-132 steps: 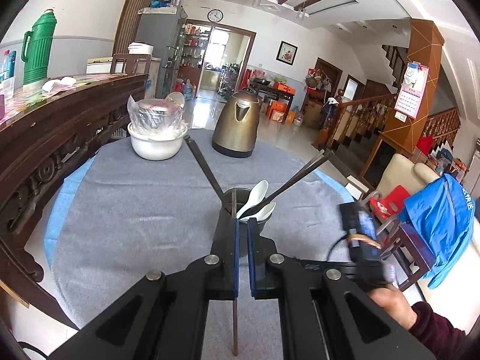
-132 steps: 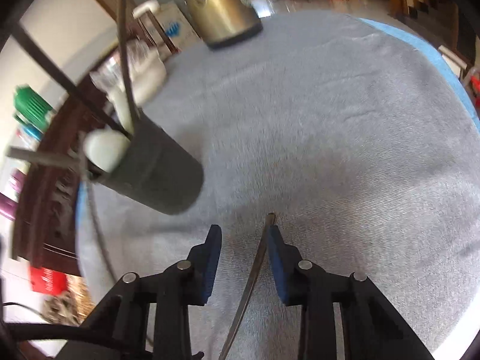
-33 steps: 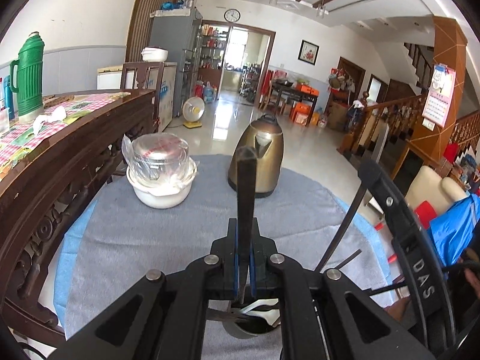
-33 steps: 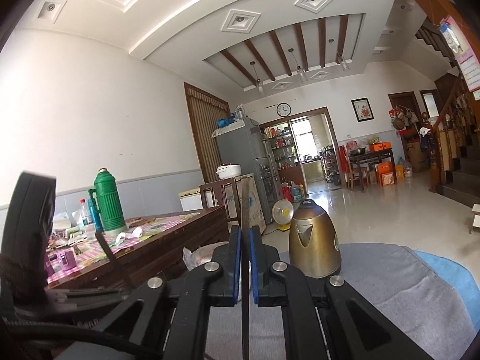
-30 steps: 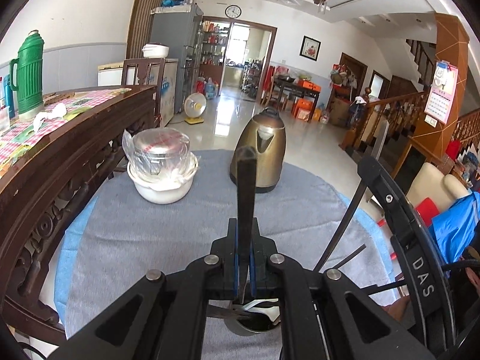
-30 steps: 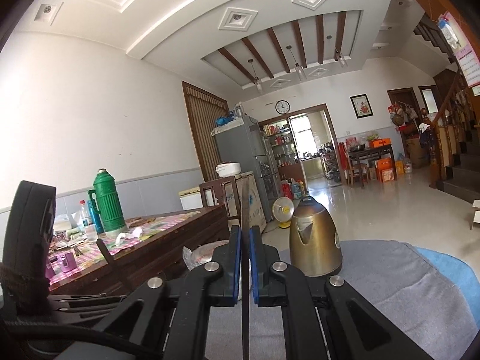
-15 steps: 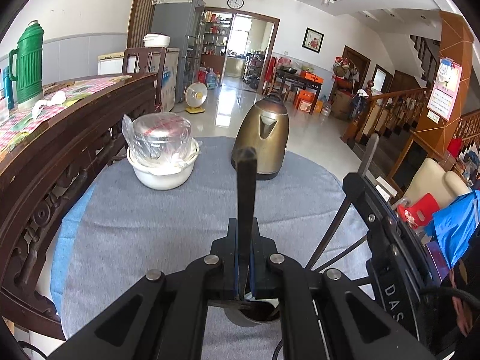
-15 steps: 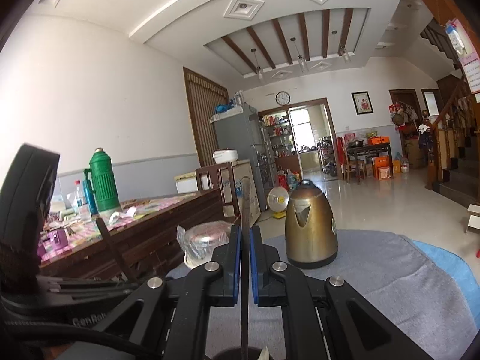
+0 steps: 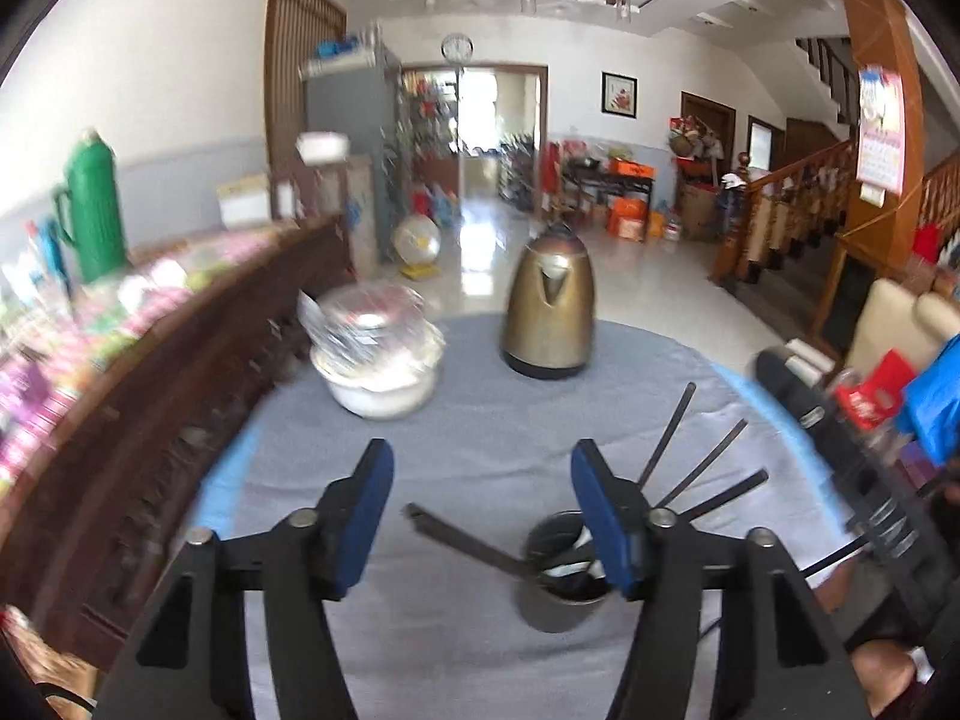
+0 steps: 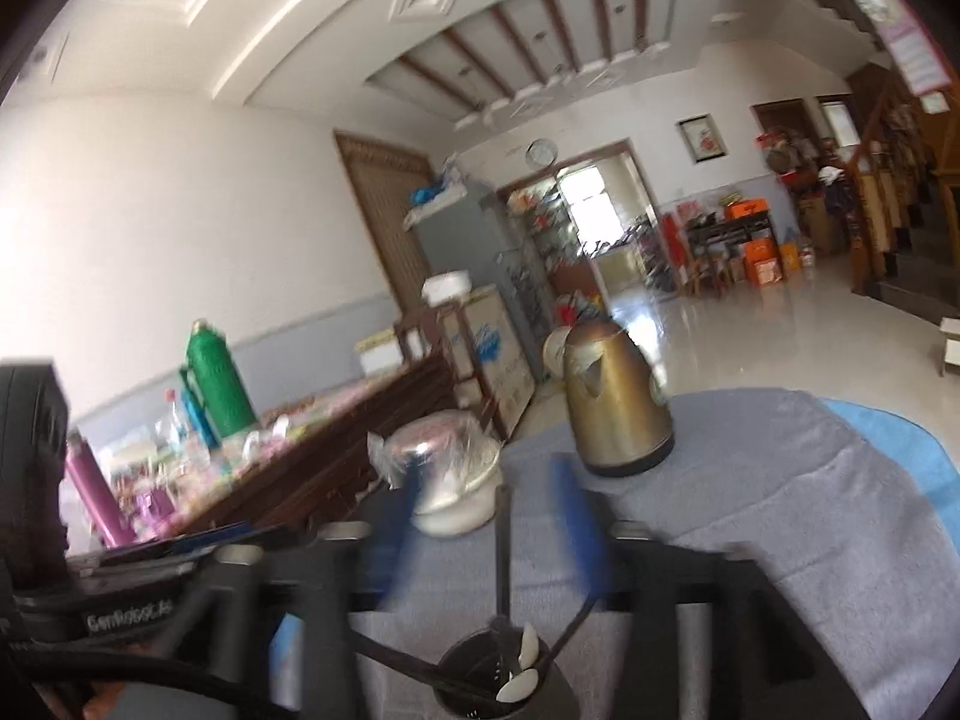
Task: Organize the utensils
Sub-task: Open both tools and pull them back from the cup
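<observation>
A dark metal utensil cup (image 9: 561,585) stands on the grey tablecloth (image 9: 480,420), holding several dark-handled utensils (image 9: 666,450) and white spoons. My left gripper (image 9: 483,510) hangs just left of the cup, jaws opening, nothing between them. In the right wrist view the cup (image 10: 504,684) sits low in the middle with a white spoon (image 10: 519,687) in it. My right gripper (image 10: 486,528) is blurred above it, jaws opening. One dark handle (image 10: 503,552) stands free between its fingers, untouched by the pads.
A bronze kettle (image 9: 549,312) and a white bowl with a plastic-wrapped lid (image 9: 378,366) stand at the table's far side. A dark carved wooden sideboard (image 9: 180,360) runs along the left, bearing a green thermos (image 9: 93,204). A person's hand (image 9: 888,678) shows at lower right.
Both grippers were shut on upright dark handles over the cup; now both have opened and the handles rest in the cup. The left gripper has shifted left of the cup.
</observation>
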The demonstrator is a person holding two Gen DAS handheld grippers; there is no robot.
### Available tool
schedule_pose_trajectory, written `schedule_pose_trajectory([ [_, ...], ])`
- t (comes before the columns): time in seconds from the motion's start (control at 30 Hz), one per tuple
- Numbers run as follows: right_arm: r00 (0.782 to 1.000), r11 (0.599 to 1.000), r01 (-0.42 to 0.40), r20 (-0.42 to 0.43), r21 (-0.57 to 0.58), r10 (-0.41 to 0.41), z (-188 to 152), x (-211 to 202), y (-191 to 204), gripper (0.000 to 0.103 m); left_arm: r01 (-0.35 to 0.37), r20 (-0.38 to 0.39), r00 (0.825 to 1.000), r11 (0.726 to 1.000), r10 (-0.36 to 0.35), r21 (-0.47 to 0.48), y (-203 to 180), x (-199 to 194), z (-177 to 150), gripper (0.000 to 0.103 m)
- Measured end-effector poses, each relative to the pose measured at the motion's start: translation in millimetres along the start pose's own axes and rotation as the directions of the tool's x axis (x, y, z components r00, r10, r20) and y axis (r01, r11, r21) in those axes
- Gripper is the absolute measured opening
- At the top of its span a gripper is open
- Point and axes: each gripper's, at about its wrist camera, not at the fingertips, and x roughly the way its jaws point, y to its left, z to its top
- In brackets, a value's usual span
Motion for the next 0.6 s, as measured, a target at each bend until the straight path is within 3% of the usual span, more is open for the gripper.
schedule_pose_trajectory([
  [0.07,1.000,1.000,0.003,0.009,0.011,-0.003,3,-11,0,0.070,-0.054,0.012,0.998,0.998,0.054,0.031,-5,-12,-4,0.076],
  [0.23,1.000,1.000,0.011,0.005,0.006,-0.011,7,-37,6,0.070,-0.159,0.031,0.987,0.984,0.157,0.085,-18,-39,-19,0.083],
  [0.5,0.999,0.999,0.035,-0.015,-0.009,-0.035,4,-85,13,0.072,-0.232,0.075,0.971,0.970,0.227,0.070,-21,-84,-36,0.089],
  [0.6,0.998,0.998,0.050,-0.036,-0.031,-0.051,0,-96,15,0.078,-0.249,0.090,0.966,0.965,0.242,0.077,-24,-97,-41,0.090],
])
